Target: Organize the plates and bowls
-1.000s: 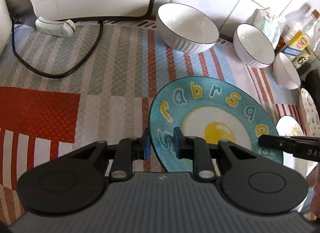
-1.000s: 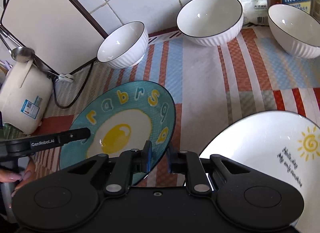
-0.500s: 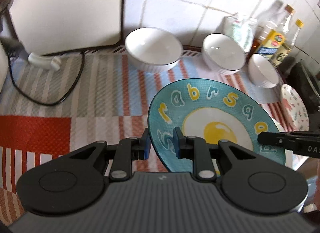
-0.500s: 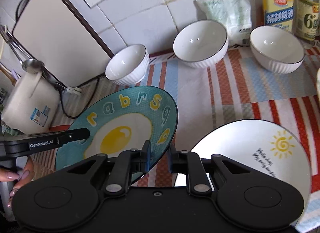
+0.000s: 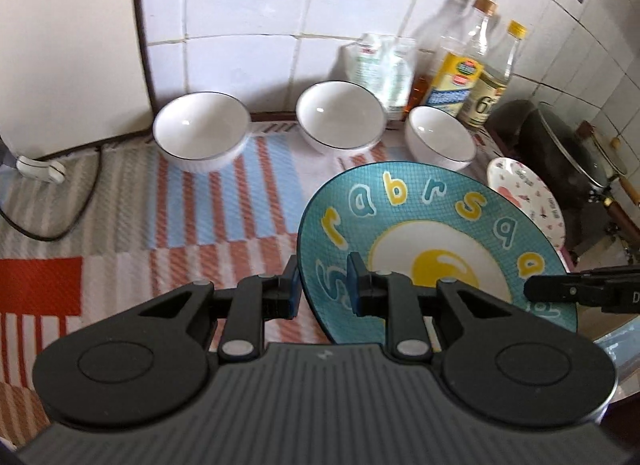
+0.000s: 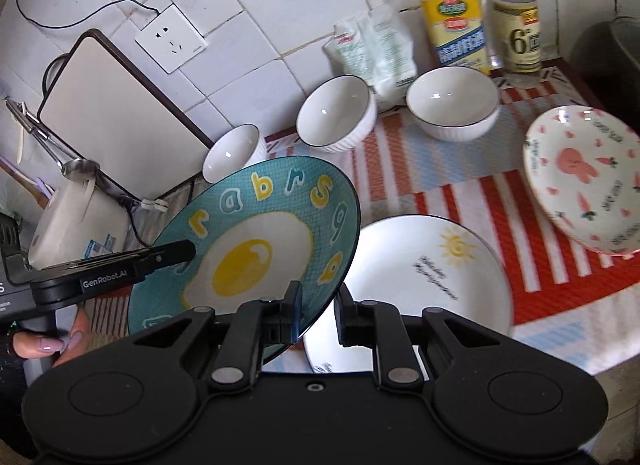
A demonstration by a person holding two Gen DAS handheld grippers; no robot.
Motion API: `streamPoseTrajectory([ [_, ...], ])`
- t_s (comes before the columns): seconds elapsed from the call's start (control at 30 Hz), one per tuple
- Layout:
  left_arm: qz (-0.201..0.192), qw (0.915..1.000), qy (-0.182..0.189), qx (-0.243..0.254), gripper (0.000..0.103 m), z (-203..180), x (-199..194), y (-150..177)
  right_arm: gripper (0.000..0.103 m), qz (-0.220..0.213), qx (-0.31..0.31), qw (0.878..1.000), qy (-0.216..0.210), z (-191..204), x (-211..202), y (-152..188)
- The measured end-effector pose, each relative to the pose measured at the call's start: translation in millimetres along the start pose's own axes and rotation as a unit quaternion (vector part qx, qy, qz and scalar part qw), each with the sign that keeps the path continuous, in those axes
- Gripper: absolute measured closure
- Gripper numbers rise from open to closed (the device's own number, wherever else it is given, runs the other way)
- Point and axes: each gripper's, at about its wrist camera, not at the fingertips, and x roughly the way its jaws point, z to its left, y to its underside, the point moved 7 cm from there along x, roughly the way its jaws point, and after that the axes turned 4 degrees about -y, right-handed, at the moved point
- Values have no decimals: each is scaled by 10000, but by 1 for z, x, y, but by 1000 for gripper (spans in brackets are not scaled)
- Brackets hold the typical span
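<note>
The left gripper (image 5: 323,281) and the right gripper (image 6: 316,313) each had their jaws closed on an edge of the teal plate (image 6: 256,249), at opposite sides, holding it tilted above the counter. A hand (image 6: 52,339) with painted nails gripped the left gripper's handle.

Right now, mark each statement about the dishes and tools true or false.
1. Both tools grip the teal egg plate. True: the left tool and right tool clamp opposite rims.
2. Two white bowls stand by the wall. False: three white bowls stand there.
3. The sun plate lies on the mat. True.
4. The rabbit plate is stacked on the sun plate. False: it lies apart, to the right.
</note>
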Motion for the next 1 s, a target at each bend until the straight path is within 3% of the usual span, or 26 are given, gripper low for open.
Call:
streamPoseTrajectory([
  [0.33, 92, 9997, 143, -164, 82, -48, 8, 31, 82, 20, 17, 10000, 84, -41, -31, 16],
  [1.0, 781, 9959, -73, -460, 81, -54, 78, 76, 82, 413, 213, 9986, 265, -97, 14, 51],
])
